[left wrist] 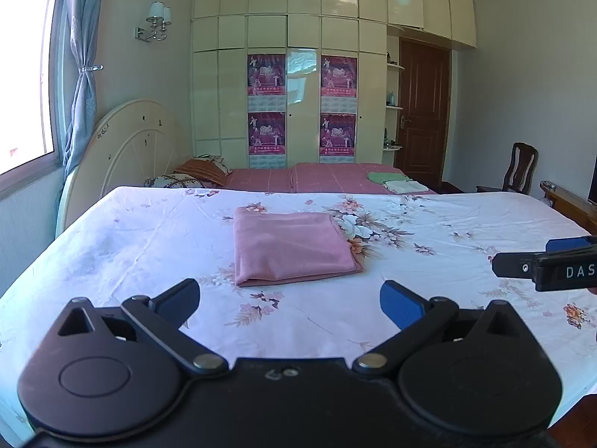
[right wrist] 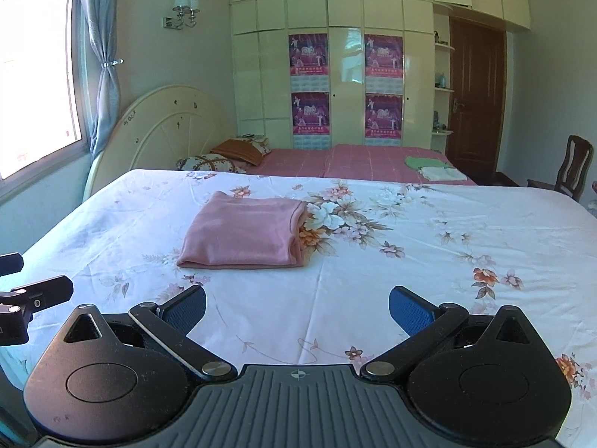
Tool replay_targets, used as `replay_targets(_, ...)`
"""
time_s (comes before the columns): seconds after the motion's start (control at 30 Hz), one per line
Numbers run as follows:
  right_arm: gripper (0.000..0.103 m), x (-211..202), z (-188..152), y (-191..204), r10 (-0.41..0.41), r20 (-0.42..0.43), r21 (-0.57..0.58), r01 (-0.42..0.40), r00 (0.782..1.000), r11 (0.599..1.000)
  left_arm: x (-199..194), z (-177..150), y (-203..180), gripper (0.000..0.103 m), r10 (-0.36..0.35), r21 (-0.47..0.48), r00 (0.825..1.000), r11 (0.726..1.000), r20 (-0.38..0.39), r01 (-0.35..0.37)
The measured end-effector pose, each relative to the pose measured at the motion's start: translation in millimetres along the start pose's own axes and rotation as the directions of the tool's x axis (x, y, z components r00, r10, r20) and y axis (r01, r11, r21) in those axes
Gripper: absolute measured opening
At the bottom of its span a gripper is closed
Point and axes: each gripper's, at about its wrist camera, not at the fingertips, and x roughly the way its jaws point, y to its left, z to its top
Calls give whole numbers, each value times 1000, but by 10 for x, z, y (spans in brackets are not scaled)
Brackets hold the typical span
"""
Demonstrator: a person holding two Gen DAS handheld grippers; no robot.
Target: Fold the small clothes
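A: Left gripper [left wrist: 290, 303] status?
B: Jaws standing wide, gripping nothing. It's hovering over the floral sheet [left wrist: 130, 239], not touching it.
A: Where's the garment sitting?
B: Pink folded cloth [left wrist: 291, 248] is lying flat on the sheet, straight ahead of the left jaws, just beyond the blue pads [left wrist: 401, 304], apart from them. Fold edge is facing the jaws.
A: And the right gripper [right wrist: 297, 308]?
B: Same, jaws spread wide and carrying nothing, hanging above the sheet. From its camera the cloth is sitting ahead and a bit left of the jaw gap, clear of both pads.
A: Are the two grippers seeing each other?
B: Yes. Right gripper's tip is poking in at the far right of the left view; left gripper's tip is showing at the far left edge of the right view.
A: Anything behind?
B: Beyond the cloth, a pink bed [right wrist: 358, 164] is carrying a green and white folded stack [right wrist: 434, 168], ahead-right of both jaws. Pillows [right wrist: 224, 158] are lying ahead-left by the headboard [right wrist: 164, 127].
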Motion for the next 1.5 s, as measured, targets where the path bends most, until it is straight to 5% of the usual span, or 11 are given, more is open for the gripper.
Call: replay_targets(1.5, 103, -8, 108, -45, 5, 9, -1, -5, 1000, 1000, 69, 77, -30, 103, -1, 25, 1000, 1000, 14, 1)
